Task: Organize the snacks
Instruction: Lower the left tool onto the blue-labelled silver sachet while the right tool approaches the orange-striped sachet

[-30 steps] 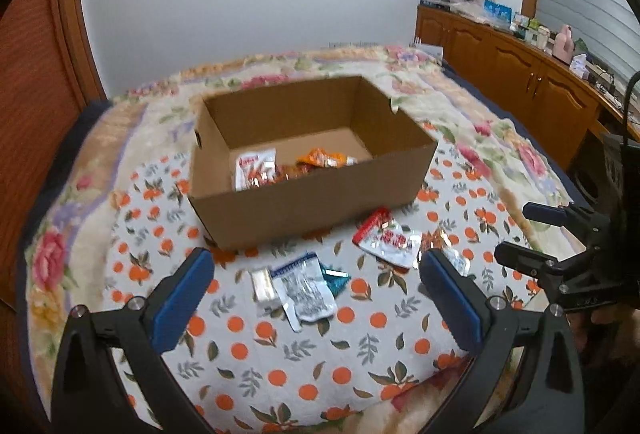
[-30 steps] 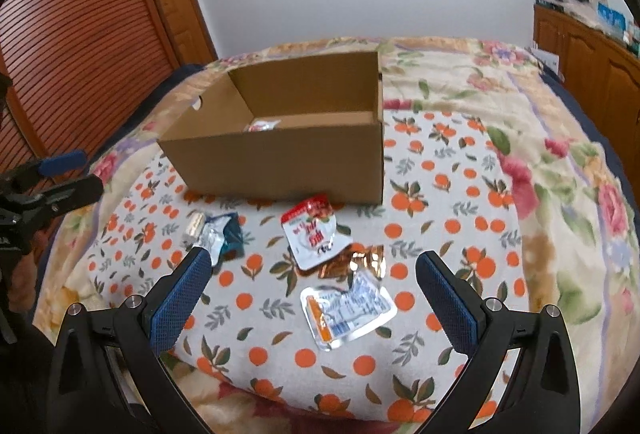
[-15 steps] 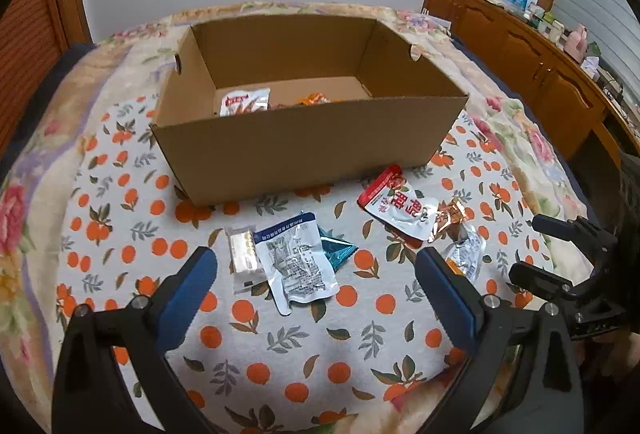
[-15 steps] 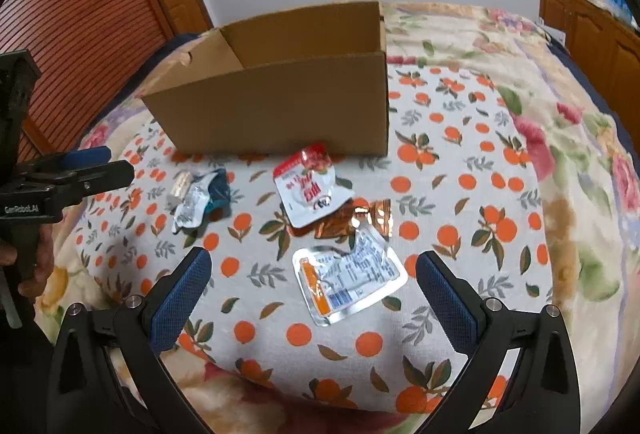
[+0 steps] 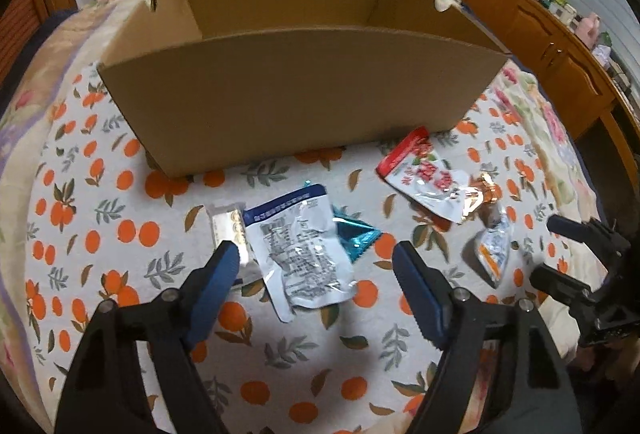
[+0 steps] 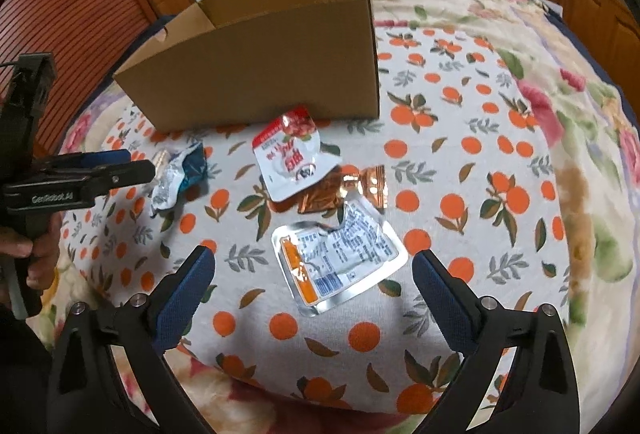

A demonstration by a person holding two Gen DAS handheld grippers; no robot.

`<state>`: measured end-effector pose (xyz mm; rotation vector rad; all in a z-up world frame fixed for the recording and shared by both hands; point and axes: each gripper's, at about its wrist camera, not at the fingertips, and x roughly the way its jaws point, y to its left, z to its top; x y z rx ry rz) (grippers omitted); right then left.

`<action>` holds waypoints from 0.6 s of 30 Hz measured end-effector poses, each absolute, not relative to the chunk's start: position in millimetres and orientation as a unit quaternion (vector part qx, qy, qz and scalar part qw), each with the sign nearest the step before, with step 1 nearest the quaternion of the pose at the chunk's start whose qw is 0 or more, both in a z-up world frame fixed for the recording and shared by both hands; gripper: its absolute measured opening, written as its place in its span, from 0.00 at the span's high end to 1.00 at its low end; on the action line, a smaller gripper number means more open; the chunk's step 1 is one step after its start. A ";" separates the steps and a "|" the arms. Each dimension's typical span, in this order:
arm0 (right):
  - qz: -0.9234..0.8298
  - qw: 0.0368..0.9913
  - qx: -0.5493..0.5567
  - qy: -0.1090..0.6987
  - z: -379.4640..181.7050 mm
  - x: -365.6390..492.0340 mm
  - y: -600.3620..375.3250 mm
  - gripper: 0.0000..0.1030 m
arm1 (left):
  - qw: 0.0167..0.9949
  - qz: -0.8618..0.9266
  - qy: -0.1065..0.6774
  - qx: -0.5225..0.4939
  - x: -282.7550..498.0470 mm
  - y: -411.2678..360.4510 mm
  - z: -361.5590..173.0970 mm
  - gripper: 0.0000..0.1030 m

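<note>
One cardboard box [image 5: 296, 98], six snack packets outside (two overlapped); left gripper [image 5: 316, 262] fingers closing, empty; right gripper [image 6: 312, 266] wide, empty.

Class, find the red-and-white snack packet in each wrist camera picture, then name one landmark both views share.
Left wrist view: the red-and-white packet lies right of centre, below the box's right end.
Right wrist view: the same packet lies near centre, just below the box.
Shared landmark: the cardboard box.

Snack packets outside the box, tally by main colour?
Silver/white packets: 4, blue-edged, orange-edged, red-topped, small pale bar
Teal foil: 1
Copper foil: 1
Total: 6
</note>
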<state>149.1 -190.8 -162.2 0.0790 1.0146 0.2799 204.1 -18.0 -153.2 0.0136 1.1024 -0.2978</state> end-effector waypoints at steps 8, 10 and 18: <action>0.138 0.849 0.035 0.509 -175.5 149.7 -186.6 0.06 | 0.817 -0.136 0.561 -0.021 217.2 -10.9 -184.9 0.40; 0.139 0.847 0.035 0.512 -177.0 149.6 -186.2 0.06 | 0.815 -0.140 0.562 -0.028 219.3 -12.7 -186.3 0.40; 0.133 0.838 0.032 0.528 -186.7 152.3 -185.5 0.09 | 0.817 -0.144 0.558 -0.013 221.8 -21.4 -193.6 0.47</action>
